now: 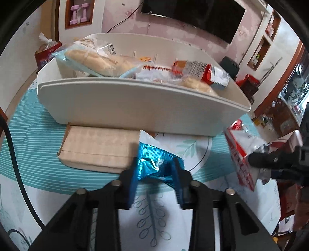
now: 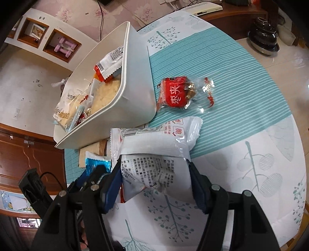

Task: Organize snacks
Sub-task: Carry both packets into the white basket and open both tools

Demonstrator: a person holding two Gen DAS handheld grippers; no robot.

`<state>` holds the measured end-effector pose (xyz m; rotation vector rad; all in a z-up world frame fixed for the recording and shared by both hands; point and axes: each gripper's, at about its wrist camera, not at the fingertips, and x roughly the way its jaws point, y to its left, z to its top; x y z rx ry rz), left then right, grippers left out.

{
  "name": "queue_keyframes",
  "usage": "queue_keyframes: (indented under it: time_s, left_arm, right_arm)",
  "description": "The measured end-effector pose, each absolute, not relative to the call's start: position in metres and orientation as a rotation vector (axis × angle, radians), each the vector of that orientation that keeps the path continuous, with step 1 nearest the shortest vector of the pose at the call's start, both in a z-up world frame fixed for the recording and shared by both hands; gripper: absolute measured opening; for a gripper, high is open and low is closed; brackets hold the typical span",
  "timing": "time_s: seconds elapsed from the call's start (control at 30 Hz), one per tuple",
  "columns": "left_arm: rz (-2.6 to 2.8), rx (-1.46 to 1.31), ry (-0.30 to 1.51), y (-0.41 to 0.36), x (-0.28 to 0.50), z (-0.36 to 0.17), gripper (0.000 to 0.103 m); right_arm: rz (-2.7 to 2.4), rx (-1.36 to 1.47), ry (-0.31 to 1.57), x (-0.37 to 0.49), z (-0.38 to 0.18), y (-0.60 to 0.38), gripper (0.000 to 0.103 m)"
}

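Note:
My left gripper (image 1: 155, 164) is shut on a blue foil snack packet (image 1: 152, 152), held just above the tablecloth in front of a white storage bin (image 1: 125, 108). The bin holds a bagged bread (image 1: 96, 58) and a red-and-white packet (image 1: 204, 71) among several snacks. My right gripper (image 2: 154, 166) is shut on a white snack packet (image 2: 154, 144) with red print, near the bin's (image 2: 135, 77) front corner. A red wrapped snack (image 2: 177, 92) lies on the striped cloth to the right of the bin. The left gripper (image 2: 92, 173) with the blue packet (image 2: 98, 162) shows at the right wrist view's lower left.
A flat cardboard box (image 1: 96, 148) lies against the bin's front wall. The round table wears a teal-striped and leaf-print cloth (image 2: 231, 77). A black pot (image 2: 263, 38) stands on the floor beyond the table. A dark TV (image 1: 193, 17) hangs on the far wall.

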<state>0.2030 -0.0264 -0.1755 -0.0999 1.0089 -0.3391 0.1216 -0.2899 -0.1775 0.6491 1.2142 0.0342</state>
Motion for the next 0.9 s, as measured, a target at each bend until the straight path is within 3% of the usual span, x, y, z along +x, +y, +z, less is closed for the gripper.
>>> queue_keyframes:
  time_s: [0.3, 0.5, 0.9]
  left_arm:
    - [-0.354, -0.148, 0.989, -0.017, 0.203, -0.164, 0.014]
    - [-0.368, -0.149, 0.948, -0.006, 0.188, -0.137, 0.014]
    - [-0.377, -0.081, 0.697, 0.013, 0.174, -0.040, 0.014]
  right_arm:
    - [0.050, 0.651, 1.221, 0.119, -0.178, -0.289, 0.065]
    - [0.058, 0.634, 1.188, 0.112, -0.160, -0.288, 0.065]
    - [0.097, 0.540, 1.015, 0.116, -0.090, -0.275, 0.065]
